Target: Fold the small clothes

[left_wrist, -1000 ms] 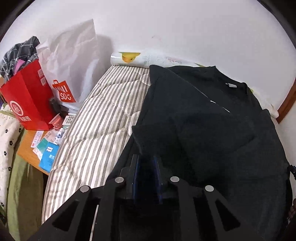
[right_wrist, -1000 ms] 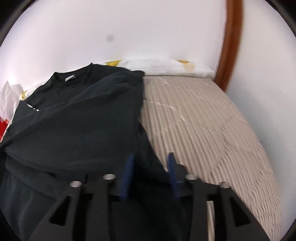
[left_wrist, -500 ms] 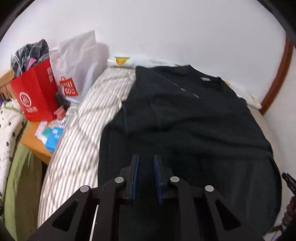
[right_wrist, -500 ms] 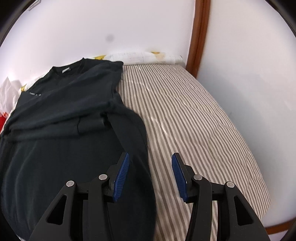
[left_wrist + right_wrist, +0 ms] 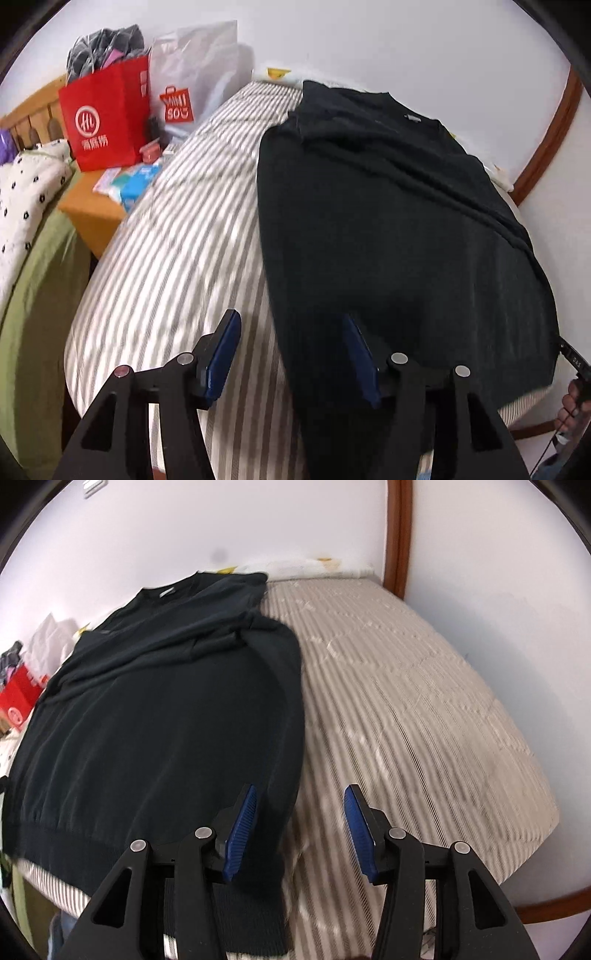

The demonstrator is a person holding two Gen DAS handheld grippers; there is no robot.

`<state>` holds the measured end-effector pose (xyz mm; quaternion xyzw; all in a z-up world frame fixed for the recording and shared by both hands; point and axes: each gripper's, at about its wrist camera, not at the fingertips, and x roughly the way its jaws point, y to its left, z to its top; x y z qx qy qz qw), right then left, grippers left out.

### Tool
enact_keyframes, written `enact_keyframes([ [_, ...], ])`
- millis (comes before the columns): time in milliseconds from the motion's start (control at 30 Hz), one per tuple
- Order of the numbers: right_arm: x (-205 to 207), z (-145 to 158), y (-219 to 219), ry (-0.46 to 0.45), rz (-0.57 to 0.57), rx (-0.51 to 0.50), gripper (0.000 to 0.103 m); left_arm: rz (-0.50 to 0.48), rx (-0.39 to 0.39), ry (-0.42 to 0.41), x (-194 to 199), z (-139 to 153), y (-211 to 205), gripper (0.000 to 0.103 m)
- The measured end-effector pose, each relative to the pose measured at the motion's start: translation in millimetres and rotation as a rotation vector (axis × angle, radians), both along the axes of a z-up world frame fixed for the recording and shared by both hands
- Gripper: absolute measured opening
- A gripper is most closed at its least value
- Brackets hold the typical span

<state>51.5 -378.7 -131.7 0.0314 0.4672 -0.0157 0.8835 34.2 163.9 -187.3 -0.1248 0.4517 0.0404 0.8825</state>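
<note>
While left gripper jaws open, right gripper gapes, both empty; one black sweater flat on striped bed. Red bag holds dark clothes; white bag contents unseen.

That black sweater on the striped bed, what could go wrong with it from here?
The black sweater has its hem hanging past the mattress edge, so it might slide off. Its folded-in sleeve looks bunched and could crease the next fold. The left gripper is opening with only the sweater's edge between its fingers, and the right gripper holds nothing, so a regrasp could catch the bedding.
</note>
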Motion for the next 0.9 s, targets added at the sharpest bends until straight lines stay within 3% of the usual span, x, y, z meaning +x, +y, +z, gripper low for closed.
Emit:
enact_keyframes([
  [133,-14.0,-5.3,3.8,-0.011,0.021,0.006,0.049,0.009,0.066,-0.026,-19.9,-6.9,-6.3,0.054],
  [367,-21.9,-10.2,16.2,0.008,0.059,0.033,0.049,-0.022,0.036,-0.04,-32.4,-6.1,-17.3,0.051],
  [433,-22.4,-11.3,18.7,-0.008,0.05,0.038,0.049,-0.013,0.032,-0.045,-31.5,-6.2,-18.1,0.047],
  [467,-21.0,-11.2,18.7,-0.009,0.043,0.048,0.048,-0.009,0.029,-0.048,-30.1,-6.5,-18.3,0.041],
  [500,-20.3,-11.6,18.7,-0.011,0.039,0.057,0.045,-0.006,0.036,-0.049,-27.8,-6.5,-19.2,0.03],
  [567,-19.7,-9.1,22.6,-0.033,0.037,0.05,0.02,-0.017,0.04,-0.038,-23.2,-7.7,-21.2,0.014],
  [633,-23.7,-4.4,27.2,-0.051,0.067,0.0,0.012,-0.02,0.023,-0.028,-20.7,-4.3,-21.3,0.012],
  [900,-51.6,29.8,3.2,-0.088,0.122,0.027,0.01,-0.149,-0.013,-0.109,-55.3,29.6,-32.3,0.011],
])
